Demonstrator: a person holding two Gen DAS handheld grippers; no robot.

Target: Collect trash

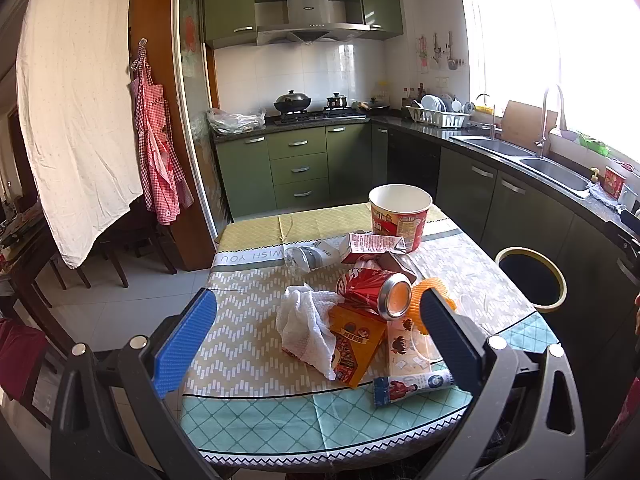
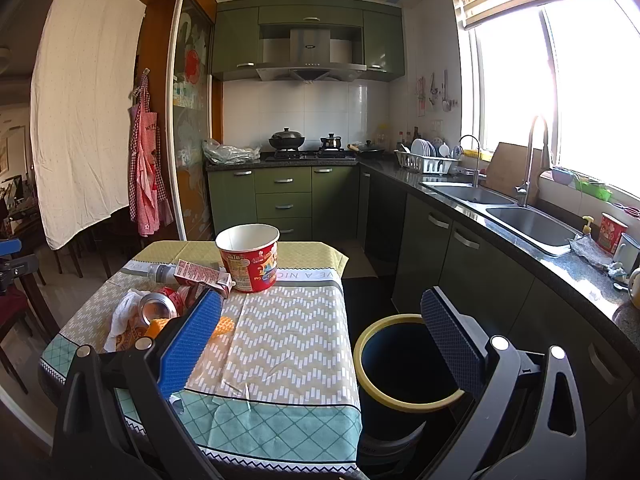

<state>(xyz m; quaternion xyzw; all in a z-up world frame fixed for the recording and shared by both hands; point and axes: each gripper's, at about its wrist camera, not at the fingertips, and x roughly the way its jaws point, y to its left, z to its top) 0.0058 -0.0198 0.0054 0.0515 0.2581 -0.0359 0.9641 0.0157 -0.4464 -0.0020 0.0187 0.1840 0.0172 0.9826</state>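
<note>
The left tongs (image 1: pixel 318 340) are spread wide and hold nothing above the table (image 1: pixel 248 336). Between them lies the trash: a white tissue (image 1: pixel 308 328), a red can (image 1: pixel 376 292) at 12 o'clock, a noodle cup (image 1: pixel 400 216) farther. The right tongs (image 2: pixel 320 340) are spread too, the bin (image 2: pixel 404 360) at 3 o'clock.

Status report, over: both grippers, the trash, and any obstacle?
Left gripper open, empty, above trash pile. Right gripper open, empty, between table and trash bin. Soda can, crumpled tissue, noodle cup on table. Nothing blocks the bin.
</note>
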